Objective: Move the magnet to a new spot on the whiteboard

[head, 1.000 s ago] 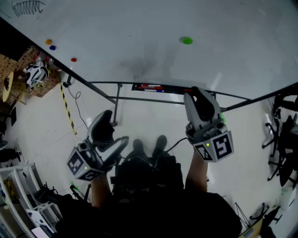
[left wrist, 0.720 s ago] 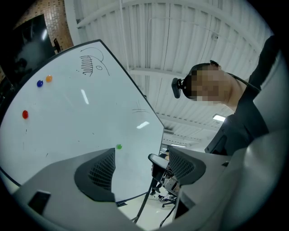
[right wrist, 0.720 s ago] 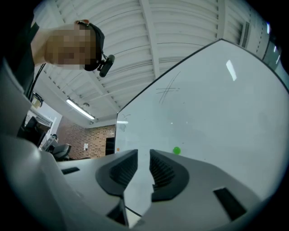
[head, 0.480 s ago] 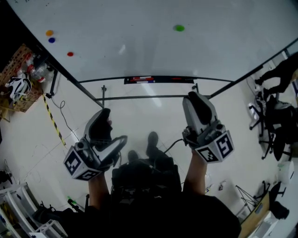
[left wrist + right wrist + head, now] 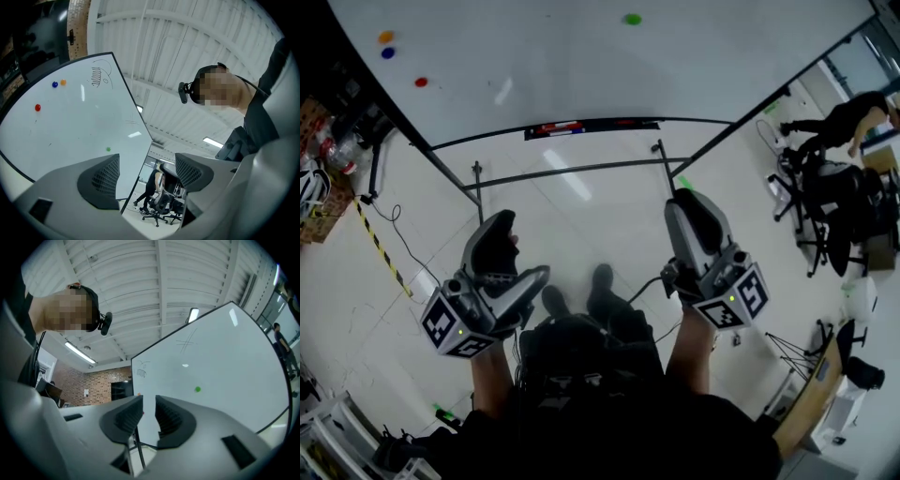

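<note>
1. Right gripper (image 5: 149, 404): jaws are narrowly parted, with nothing between. Left gripper (image 5: 146, 171): jaws wide, empty.
2. Green magnet (image 5: 197, 389): seen on the whiteboard (image 5: 534, 47), well ahead of both.
3. Risk: the magnet may be pushed aside if met by jaws this narrow.
4. Pose: both grippers are held low, tilted toward the board.
</note>
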{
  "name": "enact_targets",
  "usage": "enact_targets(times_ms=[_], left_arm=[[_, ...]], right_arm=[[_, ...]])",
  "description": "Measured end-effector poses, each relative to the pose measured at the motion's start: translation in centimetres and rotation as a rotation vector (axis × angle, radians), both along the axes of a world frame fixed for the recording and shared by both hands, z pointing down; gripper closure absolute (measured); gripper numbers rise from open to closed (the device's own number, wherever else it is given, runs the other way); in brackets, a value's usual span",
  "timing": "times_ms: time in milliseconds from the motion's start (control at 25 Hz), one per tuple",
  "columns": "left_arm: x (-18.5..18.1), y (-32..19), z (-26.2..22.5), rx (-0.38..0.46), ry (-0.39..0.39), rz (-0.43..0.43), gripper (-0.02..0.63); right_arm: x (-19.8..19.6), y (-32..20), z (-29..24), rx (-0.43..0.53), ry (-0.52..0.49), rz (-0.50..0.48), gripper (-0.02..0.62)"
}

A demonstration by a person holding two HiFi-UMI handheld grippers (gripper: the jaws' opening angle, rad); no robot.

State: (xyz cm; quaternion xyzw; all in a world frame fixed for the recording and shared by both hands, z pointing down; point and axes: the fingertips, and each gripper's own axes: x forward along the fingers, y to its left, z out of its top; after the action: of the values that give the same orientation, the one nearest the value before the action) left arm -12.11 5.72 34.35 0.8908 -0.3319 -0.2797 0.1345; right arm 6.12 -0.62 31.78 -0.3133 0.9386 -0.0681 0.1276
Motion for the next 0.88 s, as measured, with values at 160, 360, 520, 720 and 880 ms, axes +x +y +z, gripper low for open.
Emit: enact_targets(times_ms=[160, 360, 520, 720, 880], left_arm=[[0.7, 1.7, -1.0, 0.027, -0.012, -0.014, 0.241], [3.4, 2.9, -1.3, 0.023, -0.007, -0.017, 0.241], [8.2, 3.2, -1.5, 0.010, -0.021, 0.017, 0.241], [14.7, 4.2, -2.2, -0.003, -0.059, 0.045, 0.241], [18.5, 5.2, -2.1, -0.026, -0.082, 0.035, 0.241]], right_arm=[[0.4, 1.5, -1.2, 0.023, -0.036, -0.038, 0.492], [2.3, 3.5, -2.5, 0.050, -0.044, -0.078, 0.492], [7.2, 4.3, -2.3, 0.034, -0.075, -0.055, 0.492], [14.2, 5.4, -1.4, -0.011, -0.152, -0.030, 0.495], [17.4, 6.3, -1.0, -0.022, -0.182, -0.055, 0.495]])
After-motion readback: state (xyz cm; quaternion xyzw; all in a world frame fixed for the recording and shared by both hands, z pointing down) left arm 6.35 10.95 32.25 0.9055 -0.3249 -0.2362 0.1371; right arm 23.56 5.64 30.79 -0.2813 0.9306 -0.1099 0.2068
